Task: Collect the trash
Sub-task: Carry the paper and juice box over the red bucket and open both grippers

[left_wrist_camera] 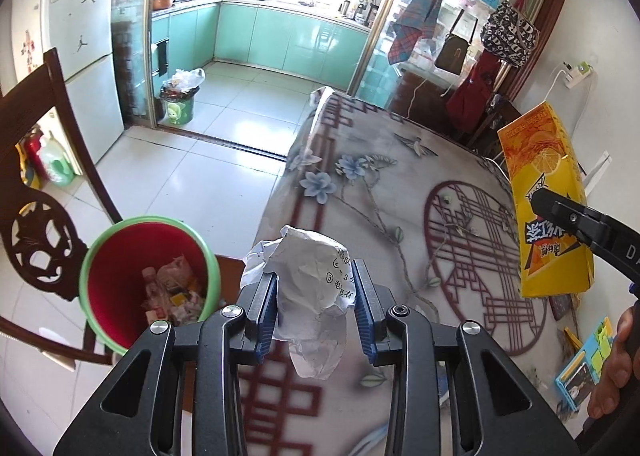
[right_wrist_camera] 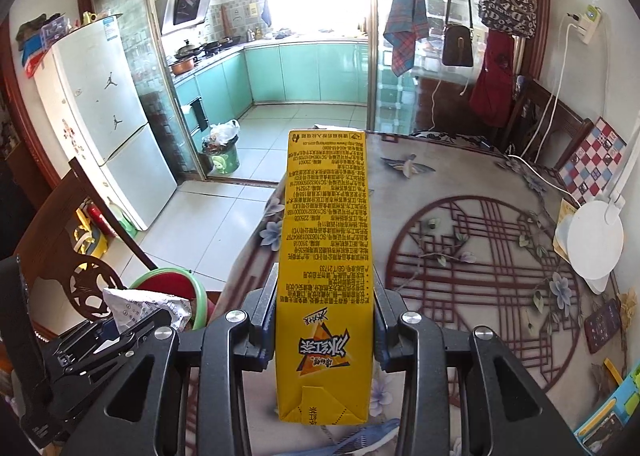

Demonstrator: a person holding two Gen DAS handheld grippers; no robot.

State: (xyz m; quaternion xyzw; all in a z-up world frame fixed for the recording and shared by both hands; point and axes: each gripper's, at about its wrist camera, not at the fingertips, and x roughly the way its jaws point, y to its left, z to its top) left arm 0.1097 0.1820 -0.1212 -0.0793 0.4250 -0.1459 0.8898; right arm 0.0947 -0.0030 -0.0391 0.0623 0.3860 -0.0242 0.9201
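1. My left claw (left_wrist_camera: 316, 296) is clamped on a crumpled paper (left_wrist_camera: 310, 296); the blue pads (left_wrist_camera: 267, 306) press its sides, and the wad sticks out above and hangs below them.
2. My right claw (right_wrist_camera: 324, 320) grips a yellow drink carton (right_wrist_camera: 326, 256) by its two narrow sides, the carton running straight out ahead of the fingers, its printed end farthest from me.
3. Just left of and below my left claw stands the red bin (left_wrist_camera: 120, 268) with a green rim, already holding scraps and a small bottle.
4. Under and ahead of both claws spreads the flowered tablecloth (left_wrist_camera: 400, 191); the bin sits past its left edge, beside a dark wooden chair (left_wrist_camera: 40, 232).
5. From my left claw, the carton (left_wrist_camera: 548, 207) hangs off to the right, held above the table.
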